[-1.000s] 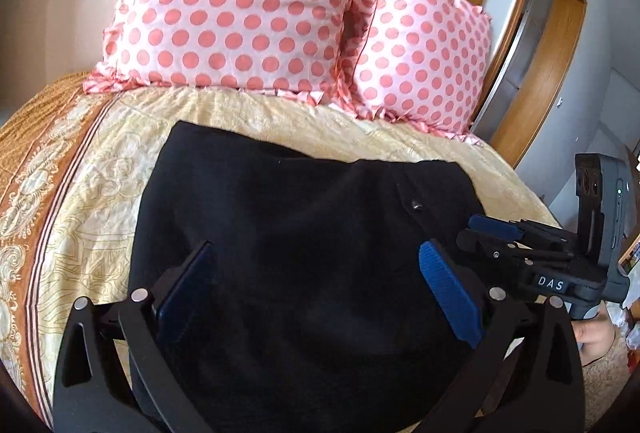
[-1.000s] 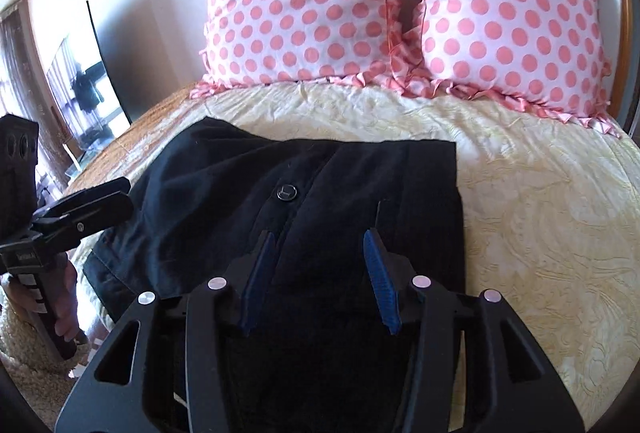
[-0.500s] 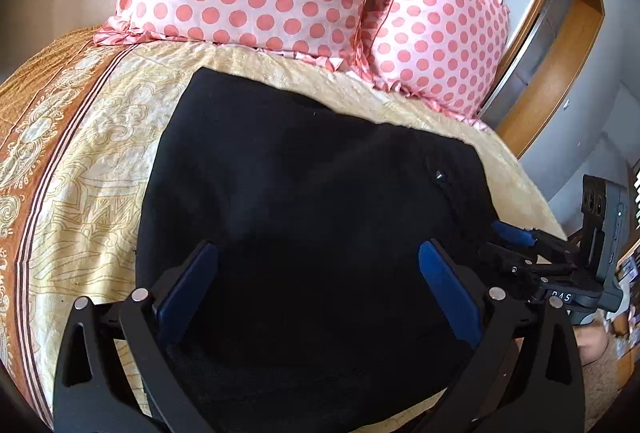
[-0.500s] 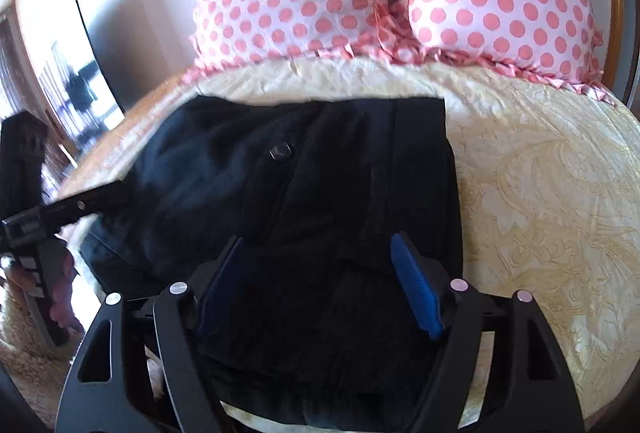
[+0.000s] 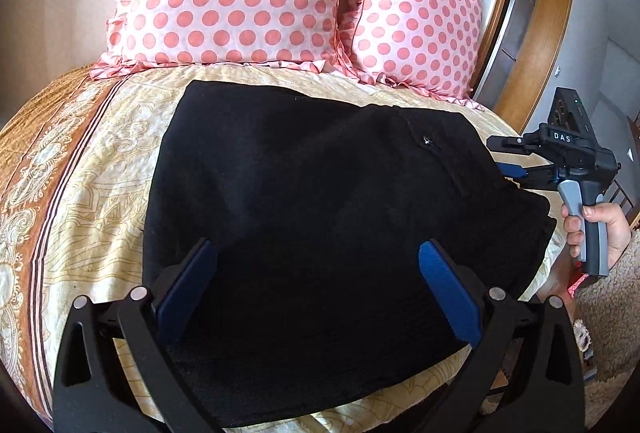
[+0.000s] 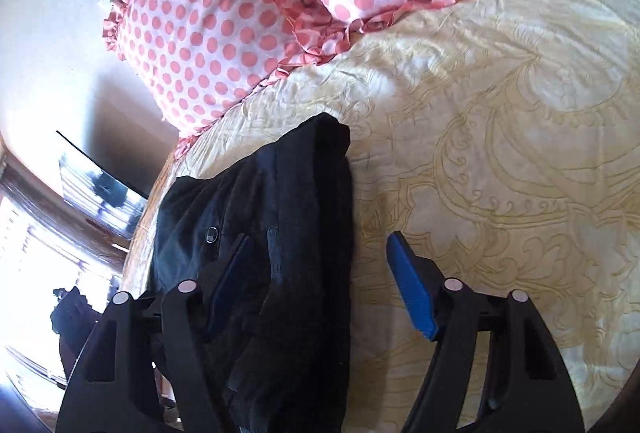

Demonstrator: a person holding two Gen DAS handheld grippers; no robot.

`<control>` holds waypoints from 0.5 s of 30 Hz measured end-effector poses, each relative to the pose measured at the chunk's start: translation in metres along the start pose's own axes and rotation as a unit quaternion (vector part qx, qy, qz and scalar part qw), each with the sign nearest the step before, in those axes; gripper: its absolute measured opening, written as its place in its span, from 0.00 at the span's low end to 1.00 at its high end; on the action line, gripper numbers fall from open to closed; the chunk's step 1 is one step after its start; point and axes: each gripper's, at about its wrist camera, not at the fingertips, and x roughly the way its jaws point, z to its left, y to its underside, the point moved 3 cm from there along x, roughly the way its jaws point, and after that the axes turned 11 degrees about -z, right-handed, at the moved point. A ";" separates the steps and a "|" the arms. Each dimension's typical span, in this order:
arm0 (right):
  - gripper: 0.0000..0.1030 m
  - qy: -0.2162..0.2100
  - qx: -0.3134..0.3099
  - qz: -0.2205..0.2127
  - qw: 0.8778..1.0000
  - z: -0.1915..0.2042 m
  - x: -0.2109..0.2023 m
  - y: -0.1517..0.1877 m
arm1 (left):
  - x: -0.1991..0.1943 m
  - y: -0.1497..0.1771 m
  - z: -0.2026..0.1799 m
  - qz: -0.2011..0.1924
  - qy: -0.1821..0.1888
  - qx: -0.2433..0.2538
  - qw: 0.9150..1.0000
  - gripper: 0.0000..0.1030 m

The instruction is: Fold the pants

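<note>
folded black pants (image 5: 320, 217) hide bedspread (image 5: 100, 169); near edge cut off.

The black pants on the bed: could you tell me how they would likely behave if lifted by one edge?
The black pants look soft and folded in layers, so they would probably droop and unfold. They seem thick, so perhaps fairly heavy. On the bedspread they should not slide readily.

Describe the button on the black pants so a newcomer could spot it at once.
Start at the bed with the cream patterned bedspread and two pink polka-dot pillows. Folded black pants lie on it below the pillows. The button is a small round shiny disc on the top layer, the only glinting spot on otherwise plain dark cloth.
</note>
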 end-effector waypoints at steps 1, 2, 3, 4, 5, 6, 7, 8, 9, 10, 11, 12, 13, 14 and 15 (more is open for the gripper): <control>0.68 -0.010 0.006 0.006 1.000 -0.001 0.003 0.002 | 0.000 0.001 -0.001 -0.001 -0.002 0.003 1.000 0.98; 0.68 -0.017 0.009 0.011 1.000 0.000 0.006 0.003 | 0.000 0.001 -0.002 -0.001 -0.003 0.006 1.000 0.98; 0.68 -0.023 0.011 0.013 1.000 0.000 0.008 0.003 | 0.000 0.002 -0.002 -0.001 -0.004 0.009 1.000 0.98; 0.67 -0.023 0.011 0.016 1.000 -0.001 0.010 0.005 | -0.001 0.003 -0.003 -0.002 -0.005 0.011 1.000 0.98; 0.67 -0.024 0.012 0.012 1.000 -0.001 0.011 0.004 | -0.001 0.003 -0.003 -0.002 -0.005 0.012 1.000 0.98; 0.66 -0.025 0.014 0.010 1.000 -0.002 0.011 0.003 | 0.000 0.003 -0.003 -0.002 -0.005 0.012 1.000 0.98; 0.64 -0.022 0.015 0.009 1.000 -0.001 0.012 0.002 | -0.001 0.003 -0.003 -0.003 -0.004 0.012 1.000 0.98; 0.59 -0.022 0.010 0.012 1.000 0.001 0.014 0.003 | -0.001 0.003 -0.003 -0.003 -0.004 0.011 1.000 0.98; 0.52 -0.017 -0.003 0.014 1.000 0.004 0.016 0.004 | -0.001 0.003 -0.003 -0.003 -0.003 0.010 1.000 0.98; 0.52 -0.011 -0.020 0.013 1.000 0.006 0.016 0.005 | -0.001 0.003 -0.003 -0.004 -0.002 0.008 1.000 0.98; 0.52 -0.007 -0.033 0.012 0.999 0.009 0.017 0.006 | -0.001 0.003 -0.003 -0.005 -0.001 0.007 1.000 0.98; 0.52 -0.006 -0.033 0.012 0.999 0.008 0.017 0.006 | -0.001 0.003 -0.002 -0.005 0.000 0.005 1.000 0.98; 0.52 -0.009 -0.023 0.012 1.000 0.005 0.017 0.006 | -0.002 0.003 -0.002 -0.006 0.000 0.005 1.000 0.98; 0.52 -0.016 -0.009 0.009 1.000 0.001 0.017 0.004 | -0.002 0.003 -0.002 -0.006 -0.001 0.005 1.000 0.98; 0.51 -0.017 -0.002 0.008 1.000 -0.001 0.018 0.004 | -0.002 0.003 -0.002 -0.006 -0.001 0.006 1.000 0.98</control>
